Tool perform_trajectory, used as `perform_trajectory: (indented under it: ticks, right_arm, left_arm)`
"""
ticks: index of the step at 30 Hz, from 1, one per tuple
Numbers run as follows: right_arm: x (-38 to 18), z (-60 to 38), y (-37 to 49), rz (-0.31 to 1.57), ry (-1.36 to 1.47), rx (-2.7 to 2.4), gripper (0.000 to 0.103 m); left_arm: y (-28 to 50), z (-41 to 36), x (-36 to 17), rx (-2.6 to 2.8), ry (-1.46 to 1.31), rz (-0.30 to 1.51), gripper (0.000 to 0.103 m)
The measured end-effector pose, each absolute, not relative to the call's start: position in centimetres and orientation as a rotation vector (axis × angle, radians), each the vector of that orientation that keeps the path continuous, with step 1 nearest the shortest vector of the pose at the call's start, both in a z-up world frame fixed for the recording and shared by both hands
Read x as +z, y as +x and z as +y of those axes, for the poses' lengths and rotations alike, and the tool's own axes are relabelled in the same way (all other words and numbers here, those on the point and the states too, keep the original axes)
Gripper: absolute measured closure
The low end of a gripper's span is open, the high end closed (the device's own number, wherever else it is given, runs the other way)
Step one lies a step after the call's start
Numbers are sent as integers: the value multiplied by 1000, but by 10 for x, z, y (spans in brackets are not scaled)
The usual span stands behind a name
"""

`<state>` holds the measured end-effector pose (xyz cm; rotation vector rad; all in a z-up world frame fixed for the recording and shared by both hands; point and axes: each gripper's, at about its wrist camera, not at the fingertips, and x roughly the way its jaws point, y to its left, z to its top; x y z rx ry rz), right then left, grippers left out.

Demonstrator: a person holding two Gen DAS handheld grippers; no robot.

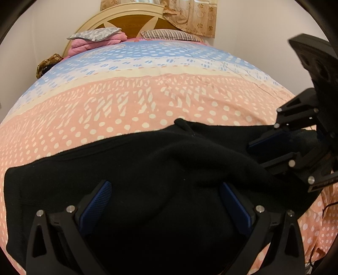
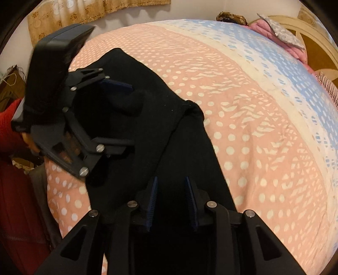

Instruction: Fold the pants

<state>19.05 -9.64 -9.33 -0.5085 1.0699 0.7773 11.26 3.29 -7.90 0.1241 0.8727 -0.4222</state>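
Observation:
Black pants (image 1: 131, 173) lie across the near part of a bed with a pink, cream and blue dotted cover (image 1: 126, 101). In the left wrist view my left gripper (image 1: 166, 188) stands wide open, its blue pads on either side of bunched pants fabric. My right gripper (image 1: 257, 154) enters from the right with fabric between its fingers. In the right wrist view the pants (image 2: 169, 148) run up the frame; my right gripper (image 2: 171, 186) is narrowly parted with fabric between the pads. The left gripper (image 2: 128, 114) shows at the left, open over a fold.
A wooden headboard (image 1: 131, 20) with pillows (image 1: 95, 33) and a pink blanket (image 1: 88, 44) stands at the far end. A floral curtain (image 1: 194, 17) hangs behind. Red cloth (image 2: 10, 127) and clutter sit beside the bed's edge at the left.

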Motion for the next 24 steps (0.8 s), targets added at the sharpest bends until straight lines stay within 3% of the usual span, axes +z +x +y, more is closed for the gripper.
perform_trajectory:
  ticks: [2,4,7,13,18,22,24]
  right_arm:
    - [-95,-95,193,1092,-521,786,77]
    - [-93,-92,187,1102,-543,781,92]
    - [-87,-91,174,1061,-564,710,97]
    - [-68,-136,203,927,-308,411,98]
    - [-96,-136,218,944,-247,422,95]
    - [-76,-177,226,1010,-32,496,91]
    - [-55,-209,219,952,120,449,91]
  left_arm:
    - [113,33,-78,-424,123,870,0]
    - [113,35,-78,-431,110,867,0]
    - [113,38,-78,-439,90,864,0]
    - [111,38,-79,-435,94,863,0]
    - [111,34,-80,-425,119,864,0]
    - [114,40,-78,-450,84,869,0]
    - [116,43,-70,-469,79,882,0]
